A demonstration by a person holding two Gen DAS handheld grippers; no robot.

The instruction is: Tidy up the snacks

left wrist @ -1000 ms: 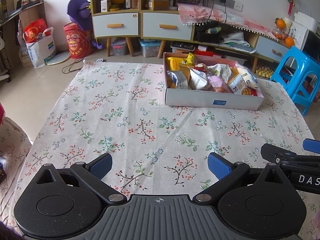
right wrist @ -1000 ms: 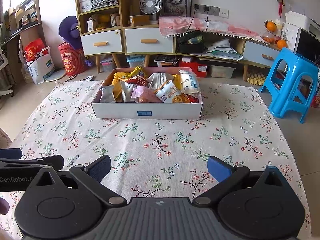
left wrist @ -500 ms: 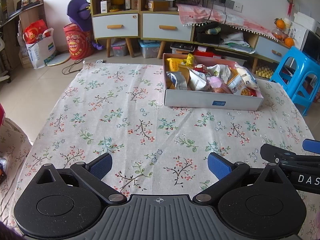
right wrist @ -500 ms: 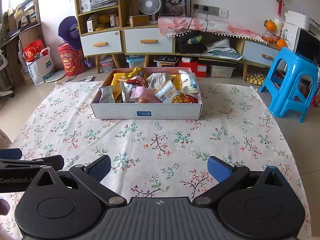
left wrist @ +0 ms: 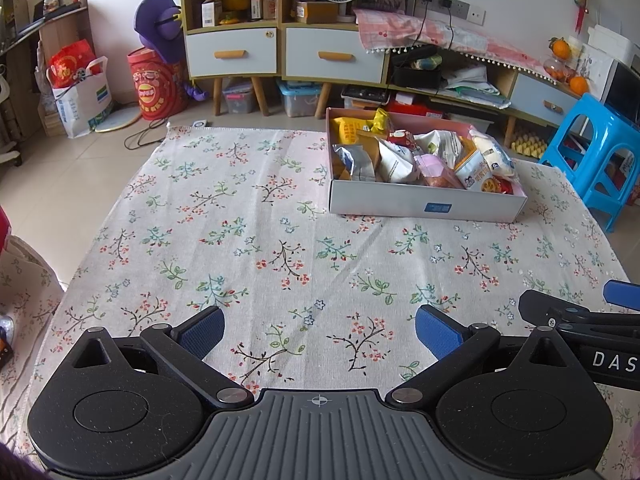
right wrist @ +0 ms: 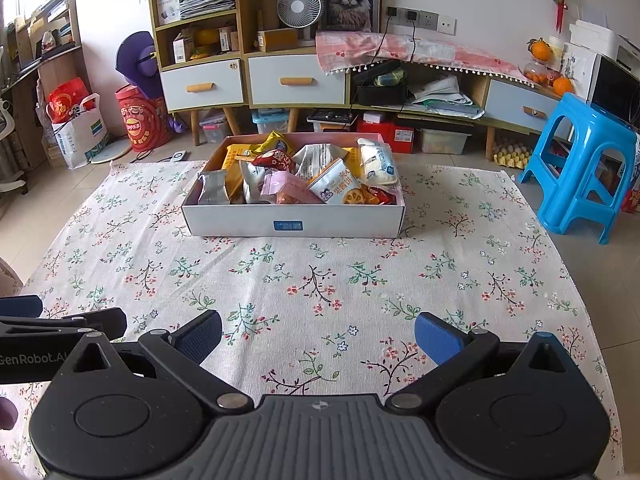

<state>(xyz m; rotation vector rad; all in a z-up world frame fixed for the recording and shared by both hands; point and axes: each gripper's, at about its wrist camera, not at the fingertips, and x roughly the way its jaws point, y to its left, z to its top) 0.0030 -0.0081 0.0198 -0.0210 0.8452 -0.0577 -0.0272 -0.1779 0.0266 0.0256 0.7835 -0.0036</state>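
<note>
Already | snacks [right wrist: 296, 176] lay heaped inside the box [right wrist: 292, 224] at 12 o'clock on the floral cloth [right wrist: 320, 280] | left hand-held gripper [left wrist: 318, 330] and right hand-held gripper [right wrist: 318, 332] both gaped, empty, well apart from it | stage unclear: sorted or awaiting sorting.

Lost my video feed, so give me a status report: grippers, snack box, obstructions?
Left gripper and right gripper open, empty, low over floral cloth. Snack box full, at far edge. Path clear.

My two wrist views sit low, side by side, facing forward; both share the distant white cardboard snack box [left wrist: 424, 202] [right wrist: 292, 222].
</note>
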